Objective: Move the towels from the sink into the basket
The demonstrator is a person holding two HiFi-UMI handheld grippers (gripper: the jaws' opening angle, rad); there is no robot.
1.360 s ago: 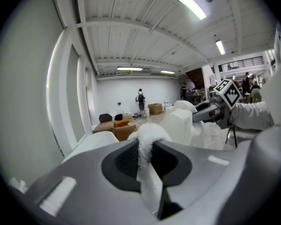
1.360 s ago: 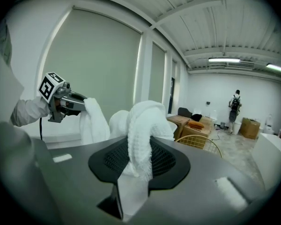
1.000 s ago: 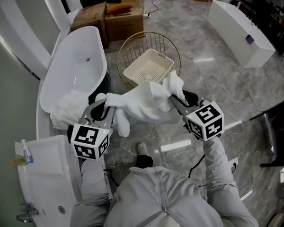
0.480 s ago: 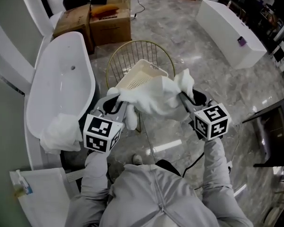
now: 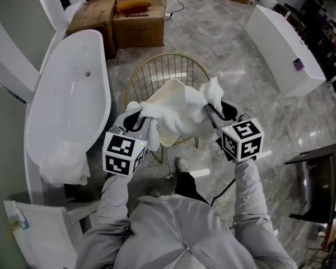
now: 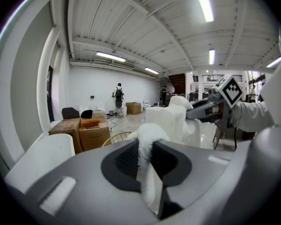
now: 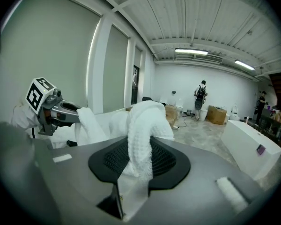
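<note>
We have both ends of the towel (image 5: pixel 176 115) pinched. The left hand-held gripper (image 5: pixel 134 118) is clamped on one end and the right hand-held gripper (image 5: pixel 213 109) on the other, with cloth bunched between each pair of pads. The towel hangs in a slack span between them.

A second ago we held this span low beside the near end of the sink (image 5: pixel 73 88), with the basket (image 5: pixel 167 93) lying ahead of it. Since then both hand-held grippers have travelled away from the sink, and the towel now hangs over the near side of the basket, hiding its near rim. The grip on both ends is unchanged. The second towel (image 5: pixel 64 162) has stayed draped over the sink's near end, well apart from us.

The cream basket sits tilted inside a round gold wire frame (image 5: pixel 157 61). The left edge of that frame stands just beside the sink's wall, so we have little room on that side. Beyond the frame's far edge stand cardboard boxes (image 5: pixel 137 21), near but not touching it. To the right, the floor (image 5: pixel 235 66) lies open as far as a long white block (image 5: pixel 277 38). The frame's far half shows uncovered beyond the towel.
</note>
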